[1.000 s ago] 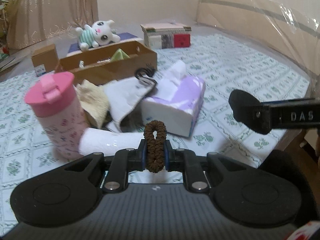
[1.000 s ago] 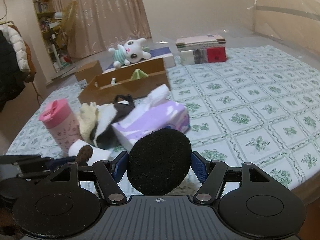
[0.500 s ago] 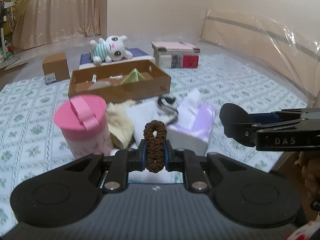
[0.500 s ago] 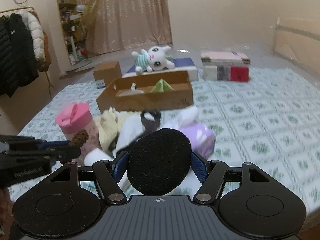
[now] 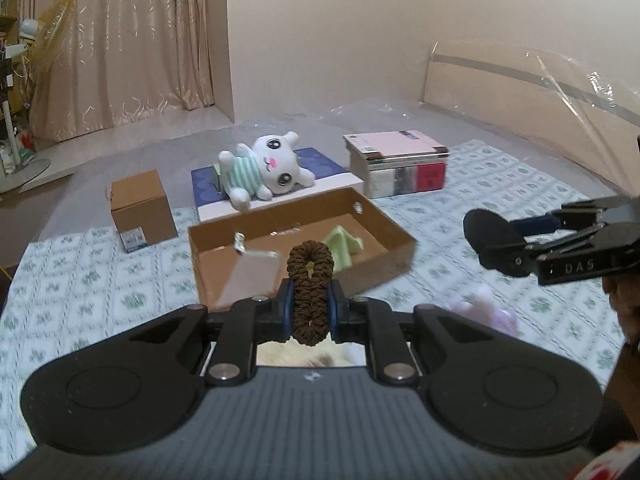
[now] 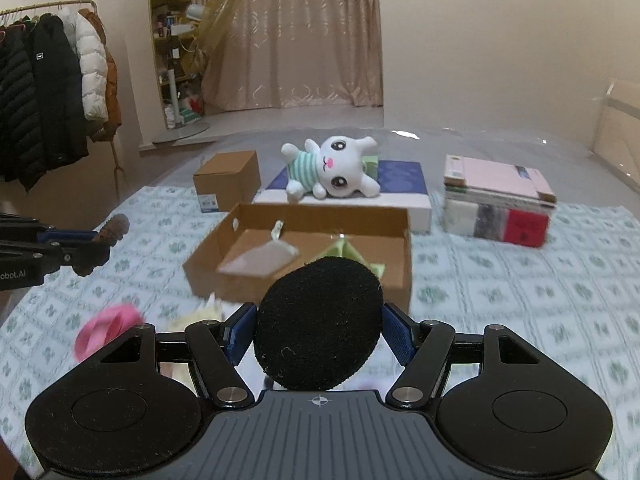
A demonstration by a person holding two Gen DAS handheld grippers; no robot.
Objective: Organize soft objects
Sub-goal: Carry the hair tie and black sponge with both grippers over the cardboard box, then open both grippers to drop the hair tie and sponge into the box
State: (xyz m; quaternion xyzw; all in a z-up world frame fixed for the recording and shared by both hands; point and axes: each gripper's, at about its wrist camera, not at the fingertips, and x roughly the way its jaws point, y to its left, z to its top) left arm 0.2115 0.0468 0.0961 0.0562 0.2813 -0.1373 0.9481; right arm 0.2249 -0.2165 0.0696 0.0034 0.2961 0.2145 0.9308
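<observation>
- Left tool [image 5: 310,312], nearly closed, pinches a brown scrunchie [image 5: 310,276] upright.
- Right tool [image 6: 318,332], fairly wide, grips a black round pad [image 6: 318,322], possibly a powder puff.
- Both hover before the cardboard box [image 6: 360,216].

The open cardboard tray [image 5: 396,236] lies straight ahead, with bare patterned cloth [image 6: 500,280] free on both sides. Behind it stand a plush rabbit [image 5: 268,168], a small carton [image 5: 140,208] and stacked books [image 5: 400,164] (all beyond the far wall).

Both wrist views, facing cardboard tray [image 5: 400,240] ahead
</observation>
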